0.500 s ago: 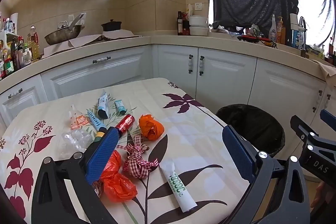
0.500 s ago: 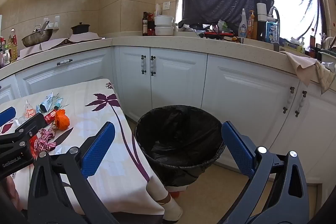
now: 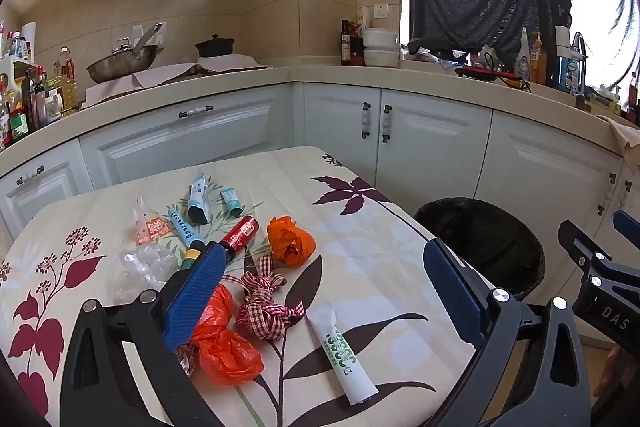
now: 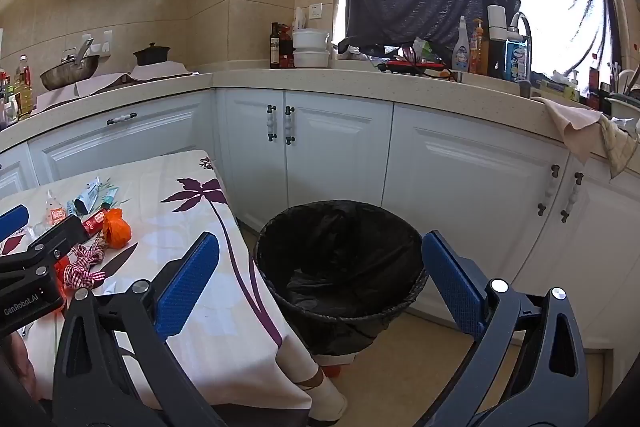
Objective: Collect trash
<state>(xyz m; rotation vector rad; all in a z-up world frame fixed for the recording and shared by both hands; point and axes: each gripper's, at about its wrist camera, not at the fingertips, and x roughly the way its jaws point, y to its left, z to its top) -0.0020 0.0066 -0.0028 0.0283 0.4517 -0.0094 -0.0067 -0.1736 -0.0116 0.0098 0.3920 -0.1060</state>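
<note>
My left gripper (image 3: 324, 267) is spread wide, empty. The white tube (image 3: 344, 351) lies between my fingers, untouched, long axis running away from me, slightly leftward.

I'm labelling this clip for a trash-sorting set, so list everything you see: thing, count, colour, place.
tubes: three, teal-blue, far part of table
white tube: one, green print, near edge
can: one, red, table middle
orange bags: two, one mid-table, one by left finger
gingham ribbon: one, red-white, between the bags
clear wrappers: two, one with orange print, table left
table: one, cream floral cloth
trash bin: one, black liner, floor right of table
wok: one, steel, counter
pot: one, black, counter
bowls: two, white, stacked, corner
left gripper: open, blue pads, over table
right gripper: open, facing the bin
</note>
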